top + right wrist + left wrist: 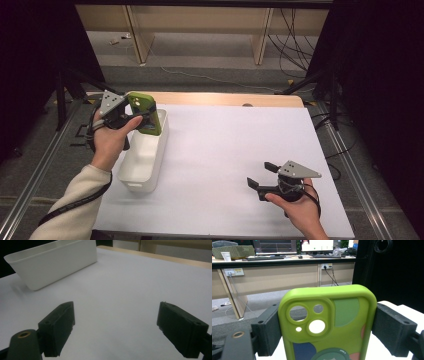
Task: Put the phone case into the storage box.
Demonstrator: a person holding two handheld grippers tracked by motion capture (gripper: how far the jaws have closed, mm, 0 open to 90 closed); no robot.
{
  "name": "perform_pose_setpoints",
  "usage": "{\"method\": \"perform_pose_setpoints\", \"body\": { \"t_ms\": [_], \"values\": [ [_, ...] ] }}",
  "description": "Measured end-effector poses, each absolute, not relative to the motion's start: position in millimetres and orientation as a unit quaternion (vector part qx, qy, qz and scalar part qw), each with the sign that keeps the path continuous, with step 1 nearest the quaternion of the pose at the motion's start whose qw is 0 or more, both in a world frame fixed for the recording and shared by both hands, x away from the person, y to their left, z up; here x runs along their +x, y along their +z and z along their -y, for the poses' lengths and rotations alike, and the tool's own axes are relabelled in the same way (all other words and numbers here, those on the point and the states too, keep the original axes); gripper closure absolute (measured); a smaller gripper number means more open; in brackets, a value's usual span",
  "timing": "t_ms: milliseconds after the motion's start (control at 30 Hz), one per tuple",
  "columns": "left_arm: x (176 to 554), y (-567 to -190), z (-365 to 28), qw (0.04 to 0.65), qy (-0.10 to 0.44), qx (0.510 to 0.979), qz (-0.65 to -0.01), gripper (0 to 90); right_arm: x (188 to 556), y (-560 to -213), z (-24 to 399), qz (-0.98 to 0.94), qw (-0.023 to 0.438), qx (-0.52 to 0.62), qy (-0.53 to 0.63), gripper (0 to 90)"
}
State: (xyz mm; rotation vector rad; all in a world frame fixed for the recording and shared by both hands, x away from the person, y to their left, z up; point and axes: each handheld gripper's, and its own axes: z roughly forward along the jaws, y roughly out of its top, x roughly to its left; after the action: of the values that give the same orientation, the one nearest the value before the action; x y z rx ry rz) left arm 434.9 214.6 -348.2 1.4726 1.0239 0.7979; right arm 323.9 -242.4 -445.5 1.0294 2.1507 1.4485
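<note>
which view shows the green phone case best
The left gripper view: the green phone case sits close up between the left gripper's jaws, with its camera cutouts and coloured patches clear. The high view shows it small, above the white bin.

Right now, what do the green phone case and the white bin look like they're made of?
Green phone case with coloured patches: probably soft silicone or rubbery plastic; matte, with rounded, thick-lipped camera cutouts. It is clamped in the left gripper.
White rectangular bin: likely rigid moulded plastic; smooth, faintly satin, thin even walls with a rolled rim.
</note>
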Motion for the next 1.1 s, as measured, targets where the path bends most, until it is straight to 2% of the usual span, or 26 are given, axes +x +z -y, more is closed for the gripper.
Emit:
{"method": "perform_pose_setpoints", "body": {
  "t_ms": [1100],
  "values": [
    [446, -354, -222, 0.544, 0.347, 0.623, -0.442, 16.4, 324, -446, 243, -0.758, 0.173, 0.365, 0.512, 15.9]
  ]
}}
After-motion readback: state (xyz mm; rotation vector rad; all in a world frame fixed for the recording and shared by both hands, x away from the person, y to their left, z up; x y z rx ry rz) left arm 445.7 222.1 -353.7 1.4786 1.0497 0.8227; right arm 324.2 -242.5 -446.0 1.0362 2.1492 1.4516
